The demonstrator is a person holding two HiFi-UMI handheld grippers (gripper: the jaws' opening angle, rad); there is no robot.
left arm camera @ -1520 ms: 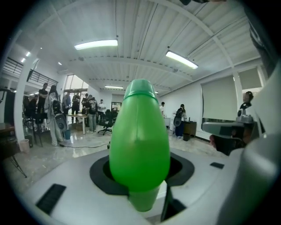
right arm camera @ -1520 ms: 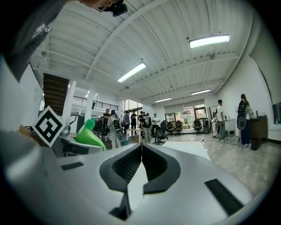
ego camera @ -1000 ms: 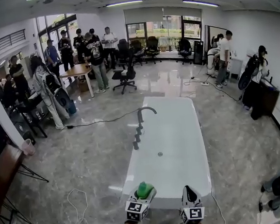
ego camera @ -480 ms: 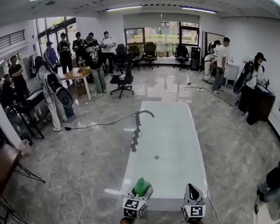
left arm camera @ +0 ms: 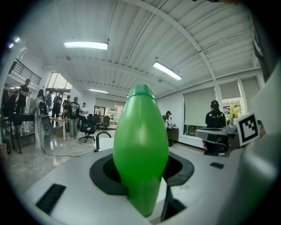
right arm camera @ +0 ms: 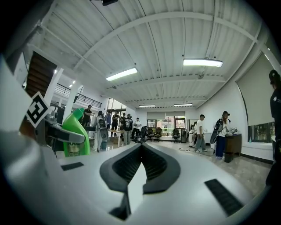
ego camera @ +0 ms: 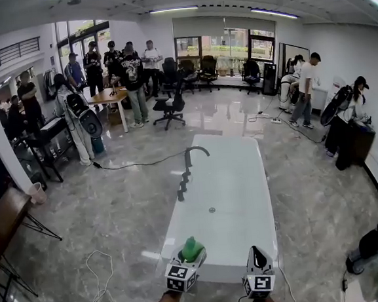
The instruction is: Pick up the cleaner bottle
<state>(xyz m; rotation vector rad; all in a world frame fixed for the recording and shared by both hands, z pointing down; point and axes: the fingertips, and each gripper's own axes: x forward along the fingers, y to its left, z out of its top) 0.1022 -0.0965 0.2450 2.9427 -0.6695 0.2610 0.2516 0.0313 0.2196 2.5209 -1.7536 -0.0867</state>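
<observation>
- Pinching the green cleaner bottle in the left tongs, pads pressing on its sides, capped end pointing away.
- Holding that bottle upright over the near left end of the white bathtub, as seen in the head view.
- Showing the right tongs pressed together, gripping nothing, level with the left pair and to its right.
- Rising from the bathtub's far left rim, a dark curved faucet.
- Gathering at the far left, people around a wooden bench.
</observation>
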